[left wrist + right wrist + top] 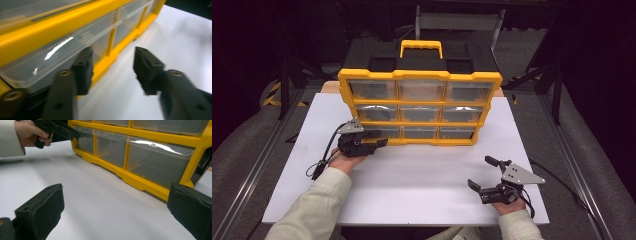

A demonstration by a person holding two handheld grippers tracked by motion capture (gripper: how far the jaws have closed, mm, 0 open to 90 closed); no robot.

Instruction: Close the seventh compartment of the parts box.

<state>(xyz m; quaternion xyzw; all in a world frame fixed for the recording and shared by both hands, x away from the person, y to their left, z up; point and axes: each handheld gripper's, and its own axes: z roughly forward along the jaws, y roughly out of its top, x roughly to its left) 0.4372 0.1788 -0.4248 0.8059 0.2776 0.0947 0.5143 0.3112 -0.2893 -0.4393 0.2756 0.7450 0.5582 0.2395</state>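
Observation:
A yellow and black organiser cabinet [419, 75] with clear drawers in three rows stands upright at the back of the white table [422, 175]. My left gripper [381, 138] is at the cabinet's bottom-left drawer [60, 56]. It is open, with one jaw close against the clear drawer front and the other out over the table. In the left gripper view the left gripper [112, 53] holds nothing between its fingers. My right gripper [478, 171] hovers wide open near the table's front right, apart from the cabinet. The right gripper [115, 192] faces the bottom row of drawers [150, 162].
The cabinet has a yellow carry handle [421, 46] on top. Bare white table lies between the cabinet's foot and the front edge. In the right gripper view the person's left hand [30, 131] is at the far end of the bottom row. Dark floor and metal frames surround the table.

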